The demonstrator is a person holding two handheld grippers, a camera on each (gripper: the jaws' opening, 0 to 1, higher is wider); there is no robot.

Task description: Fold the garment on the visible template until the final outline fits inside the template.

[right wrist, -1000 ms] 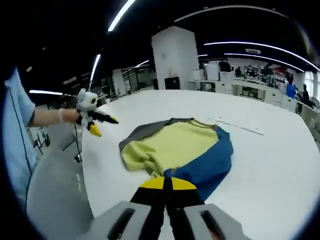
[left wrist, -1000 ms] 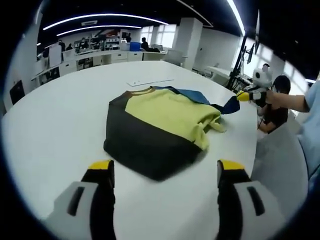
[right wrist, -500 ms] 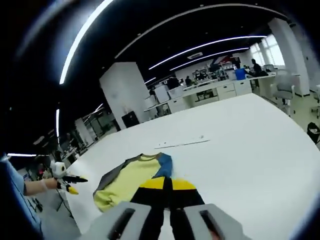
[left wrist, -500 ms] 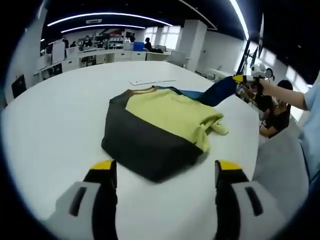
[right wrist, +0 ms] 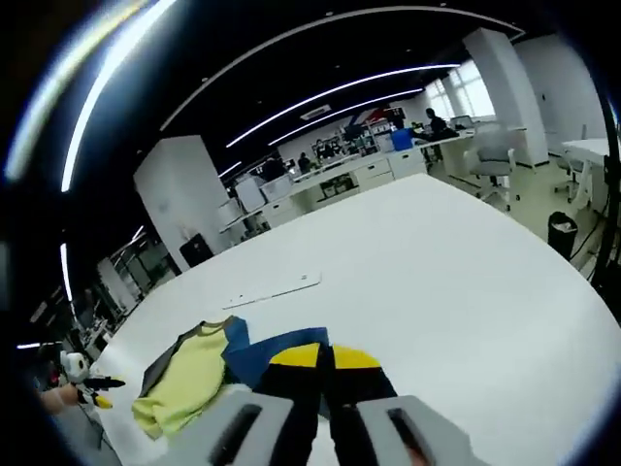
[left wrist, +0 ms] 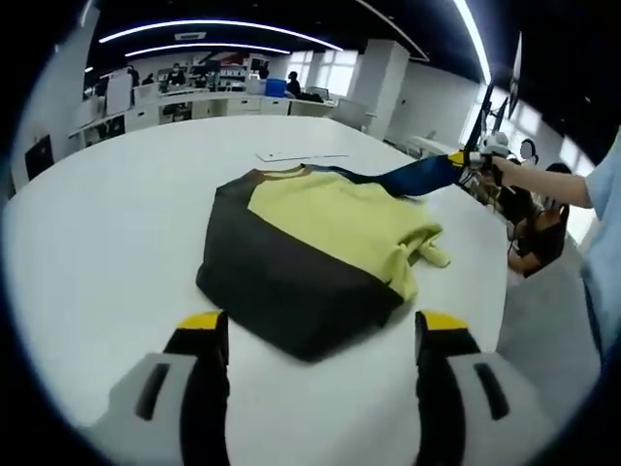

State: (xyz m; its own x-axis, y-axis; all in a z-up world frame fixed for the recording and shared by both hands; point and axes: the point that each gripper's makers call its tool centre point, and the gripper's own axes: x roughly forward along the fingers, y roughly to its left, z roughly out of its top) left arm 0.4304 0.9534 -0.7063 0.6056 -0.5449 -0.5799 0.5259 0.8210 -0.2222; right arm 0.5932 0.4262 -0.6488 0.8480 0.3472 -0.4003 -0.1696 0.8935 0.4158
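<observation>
Surface: Broadly, we see a wide white table [left wrist: 107, 243] running ahead of both claws, glossy enough to mirror the ceiling lights.
Room: we look across an open office with white desks along the far wall, a white square pillar [right wrist: 175, 194], long curved light strips [left wrist: 184, 24] overhead, and a few people far off by the desks.
Garment: we find the garment [left wrist: 310, 252], yellow, dark grey and blue, lying flat on the table just ahead of the left gripper [left wrist: 315, 335]; its dark panel is nearest the jaws and its blue sleeve [left wrist: 417, 178] stretches up off the cloth toward the far right.
Strip: a thin pale flat strip [left wrist: 301, 155] lies on the table beyond the garment; we cannot tell whether it is the template.
Left claw: released, its yellow-tipped jaws stand wide apart over bare table, touching nothing.
Right claw: the right gripper [right wrist: 323, 357] is clenched on the blue sleeve, whose cloth bunches just behind its closed yellow tips.
Hand pose: in the left gripper view a hand [left wrist: 505, 173] with a bare forearm holds the right gripper raised, off beyond the garment's far right edge.
Writing: we can read none.
</observation>
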